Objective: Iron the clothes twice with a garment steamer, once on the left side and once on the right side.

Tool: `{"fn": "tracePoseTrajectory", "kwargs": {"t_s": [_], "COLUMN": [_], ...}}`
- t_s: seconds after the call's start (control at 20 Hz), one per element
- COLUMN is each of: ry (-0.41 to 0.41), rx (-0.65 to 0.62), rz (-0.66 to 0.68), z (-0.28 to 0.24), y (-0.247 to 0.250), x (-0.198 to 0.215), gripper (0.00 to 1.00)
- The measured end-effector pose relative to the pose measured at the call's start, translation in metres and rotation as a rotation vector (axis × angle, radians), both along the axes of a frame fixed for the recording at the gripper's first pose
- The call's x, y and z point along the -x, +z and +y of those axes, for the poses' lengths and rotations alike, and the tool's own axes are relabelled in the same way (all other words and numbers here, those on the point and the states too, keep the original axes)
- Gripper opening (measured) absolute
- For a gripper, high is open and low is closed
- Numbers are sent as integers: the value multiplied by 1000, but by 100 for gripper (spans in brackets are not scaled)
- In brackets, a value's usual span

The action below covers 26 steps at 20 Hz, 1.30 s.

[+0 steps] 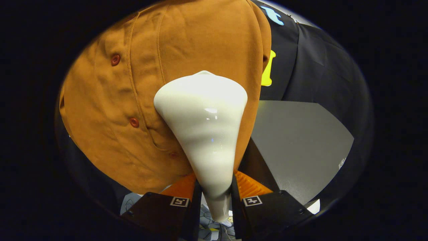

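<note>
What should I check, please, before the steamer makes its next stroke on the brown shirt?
1. Grip: tongs closed on the white steamer head, both fingers pressing its narrow neck: ok.
2. Contact: the head's wide end lies against the brown shirt: ok, though its face is hidden.
3. Position: the head is beside the button placket, near the shirt's edge: ok.
4. Fabric flat: soft creases around the buttons: not ok.
5. Steam coming out: cannot tell.
6. Hose free below the tongs: cannot tell.

Warm overhead light leaves small glare spots on the glossy steamer head (202, 120), the shirt (160, 83) stays sharp with soft fold shadows, and fisheye bending curves the dim edges.
</note>
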<state>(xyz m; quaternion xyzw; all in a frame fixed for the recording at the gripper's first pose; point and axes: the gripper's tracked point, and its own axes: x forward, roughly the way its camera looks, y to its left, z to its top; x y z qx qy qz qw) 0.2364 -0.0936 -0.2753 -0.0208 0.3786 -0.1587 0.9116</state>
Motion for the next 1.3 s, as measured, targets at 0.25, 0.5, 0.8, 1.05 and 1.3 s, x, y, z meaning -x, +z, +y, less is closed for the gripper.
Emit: {"fn": "tracePoseTrajectory", "kwargs": {"t_s": [0.25,0.5,0.8,1.05,1.3], "ry": [-14,-18,34,139,228], "rx": [-22,-27,-11,-2,-10], "rz": [67,51,-191,-372,-437], "z": [-9,-10,28,92,147], "y": [-32,-19,80,151,173], "x": [12,23,7,-8,-22], "gripper": [44,44,44,44,43]}}
